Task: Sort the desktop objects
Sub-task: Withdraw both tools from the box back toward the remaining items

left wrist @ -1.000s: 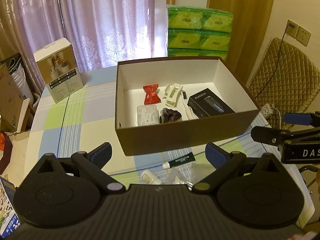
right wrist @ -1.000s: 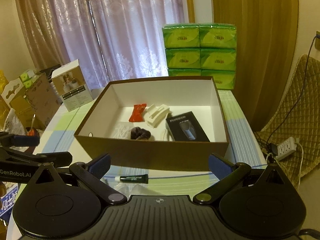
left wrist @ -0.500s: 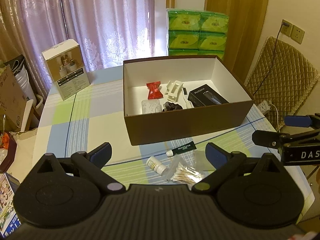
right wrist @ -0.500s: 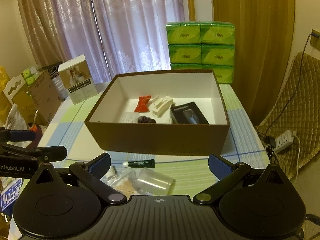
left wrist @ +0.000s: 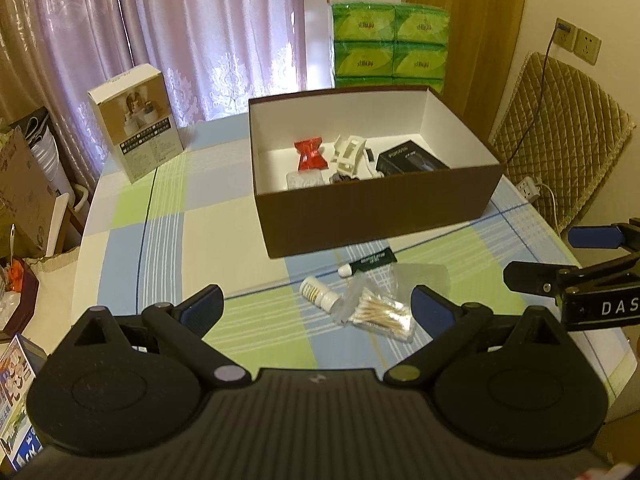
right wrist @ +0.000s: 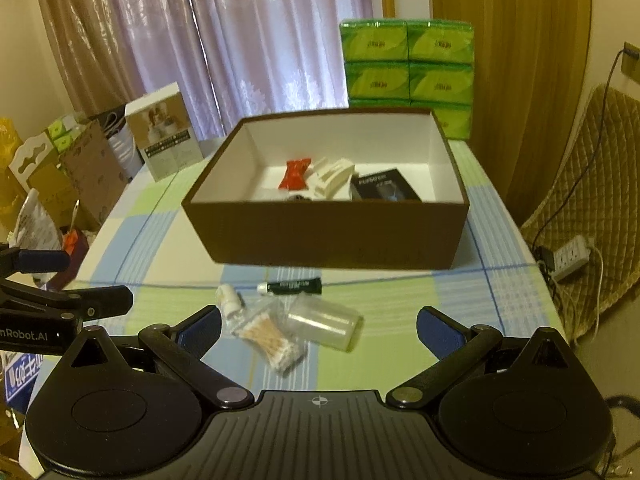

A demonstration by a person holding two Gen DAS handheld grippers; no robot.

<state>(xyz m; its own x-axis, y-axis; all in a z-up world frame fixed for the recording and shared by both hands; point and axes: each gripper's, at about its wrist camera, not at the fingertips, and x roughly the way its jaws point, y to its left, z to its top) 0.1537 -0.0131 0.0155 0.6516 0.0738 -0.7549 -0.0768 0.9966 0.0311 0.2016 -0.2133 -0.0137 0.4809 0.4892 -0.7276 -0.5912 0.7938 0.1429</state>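
Presently: left gripper [left wrist: 316, 304] and right gripper [right wrist: 319, 326] both spread wide, empty; cotton swabs [right wrist: 269, 339], tube [right wrist: 291, 286] before brown box [right wrist: 332, 236].

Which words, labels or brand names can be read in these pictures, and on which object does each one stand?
"DAS": on the right gripper, cut off by the picture's edge.
"nRobot.AI": on the left gripper, also cut off.
Black box inside the brown box: white lettering, too blurred.
Dark tube: too small.
Green tissue packs: unreadable.
White carton: unreadable.
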